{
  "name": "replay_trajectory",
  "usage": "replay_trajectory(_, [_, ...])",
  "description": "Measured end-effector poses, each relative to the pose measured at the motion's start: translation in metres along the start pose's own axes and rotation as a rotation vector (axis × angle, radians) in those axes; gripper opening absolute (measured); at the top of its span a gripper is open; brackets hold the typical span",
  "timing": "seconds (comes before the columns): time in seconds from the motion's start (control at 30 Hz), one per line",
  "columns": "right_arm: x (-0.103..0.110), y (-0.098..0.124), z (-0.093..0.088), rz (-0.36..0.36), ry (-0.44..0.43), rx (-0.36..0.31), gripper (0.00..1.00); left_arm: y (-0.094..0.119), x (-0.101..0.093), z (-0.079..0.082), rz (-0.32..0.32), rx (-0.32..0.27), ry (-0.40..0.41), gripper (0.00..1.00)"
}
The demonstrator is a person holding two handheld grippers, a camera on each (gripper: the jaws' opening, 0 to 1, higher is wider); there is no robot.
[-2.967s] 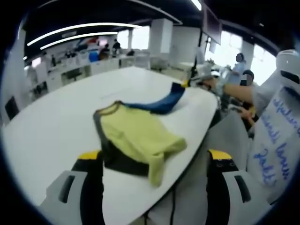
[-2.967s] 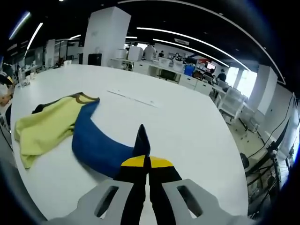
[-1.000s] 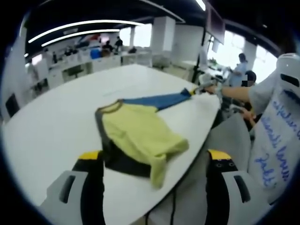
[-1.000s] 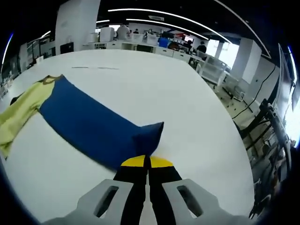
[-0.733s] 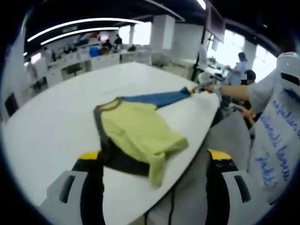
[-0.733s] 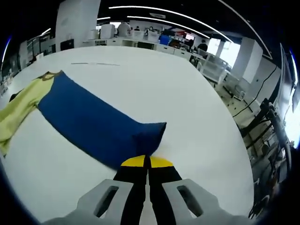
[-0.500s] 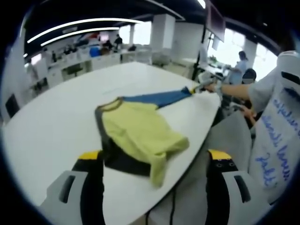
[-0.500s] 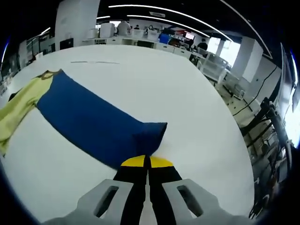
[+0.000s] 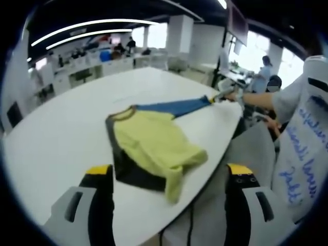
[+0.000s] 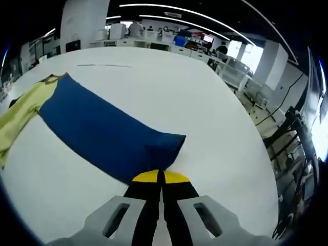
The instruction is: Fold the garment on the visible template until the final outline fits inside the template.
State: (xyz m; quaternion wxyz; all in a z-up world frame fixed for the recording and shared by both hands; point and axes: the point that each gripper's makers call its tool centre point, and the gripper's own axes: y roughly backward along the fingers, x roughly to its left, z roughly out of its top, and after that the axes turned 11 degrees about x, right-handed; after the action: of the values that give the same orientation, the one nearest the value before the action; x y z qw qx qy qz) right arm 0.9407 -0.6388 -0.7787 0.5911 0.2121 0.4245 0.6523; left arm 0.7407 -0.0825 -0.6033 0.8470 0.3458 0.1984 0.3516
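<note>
Two grippers: right gripper (image 10: 161, 177) clenched on blue sleeve (image 10: 102, 136) cuff, left gripper (image 9: 169, 177) released. Garment (image 9: 151, 146) lies near the table (image 9: 61, 128) edge. Template probably that faint line; keep sleeve taut, low, lay it flat.

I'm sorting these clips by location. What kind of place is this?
Probably an open-plan office or lab. A big white table carries the garment, rows of desks stand behind under long ceiling light strips, and people work nearby.
</note>
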Motion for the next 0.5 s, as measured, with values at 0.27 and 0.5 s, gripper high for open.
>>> replay_trajectory(0.27, [-0.003,0.007,0.005,-0.023,-0.008,-0.021,0.03,-0.001,-0.002,0.000,-0.006,-0.010,0.004,0.85])
replay_trajectory(0.5, [-0.014,0.015,0.008,-0.040,-0.037,-0.041,0.10,-0.002,-0.003,-0.001,-0.002,-0.008,-0.004,0.85])
